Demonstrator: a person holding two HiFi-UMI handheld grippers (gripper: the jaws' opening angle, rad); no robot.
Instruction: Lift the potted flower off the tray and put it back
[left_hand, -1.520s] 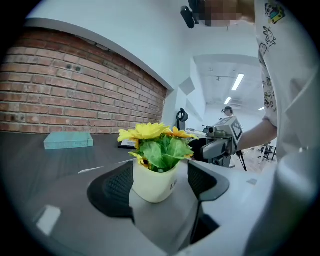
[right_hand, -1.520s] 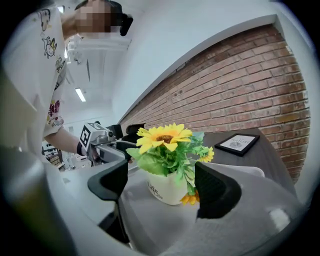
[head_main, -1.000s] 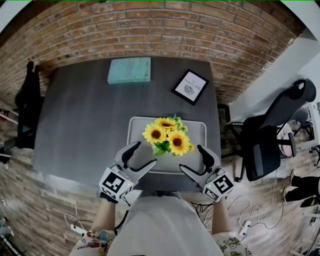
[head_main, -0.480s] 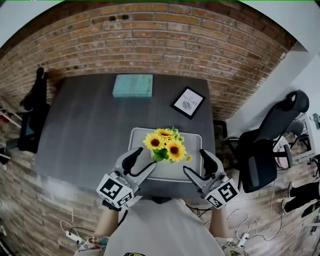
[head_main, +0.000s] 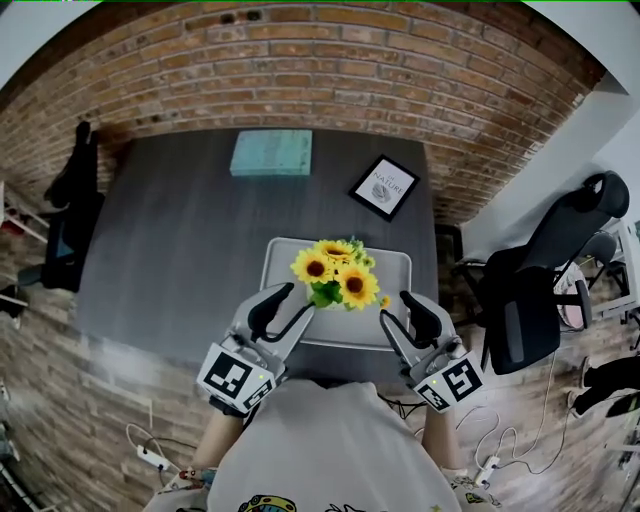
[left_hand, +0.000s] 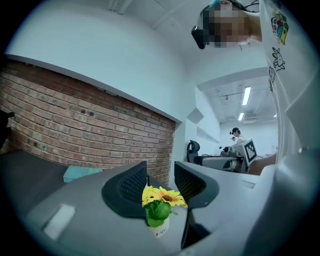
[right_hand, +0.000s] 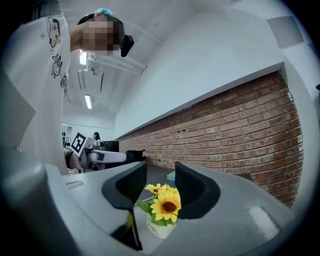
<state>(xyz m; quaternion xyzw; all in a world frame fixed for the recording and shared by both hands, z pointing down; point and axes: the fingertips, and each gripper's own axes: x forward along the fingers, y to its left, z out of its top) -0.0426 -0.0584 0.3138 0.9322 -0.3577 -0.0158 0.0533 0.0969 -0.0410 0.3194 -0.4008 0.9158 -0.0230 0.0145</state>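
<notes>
Seen from the head view, the potted flower (head_main: 335, 272) stands on the pale grey tray (head_main: 395, 265) at the near edge of a dark table (head_main: 170, 250), its yellow blooms and green leaves hiding the pot from above. The left gripper (head_main: 298, 300) and the right gripper (head_main: 395, 307) flank the plant on either side of the tray's near half, each just beside the flowers and neither touching them. The left gripper view shows the left gripper (left_hand: 160, 177) with its jaws about half apart, having just been closing, and nothing pinched between them; the potted flower (left_hand: 159, 212) appears beyond the gap, its white pot partly cut off by the gripper's own body. The right gripper view tells the same of the right gripper (right_hand: 161, 180): jaws partly parted after closing in, holding nothing, with the potted flower (right_hand: 162, 207) framed past the opening. Farther back on the table lie a teal box (head_main: 270, 152) and a framed picture (head_main: 385, 187), well apart from the tray. A brick wall (head_main: 300, 60) runs behind the table, and a black office chair (head_main: 540, 290) stands off its right side.
</notes>
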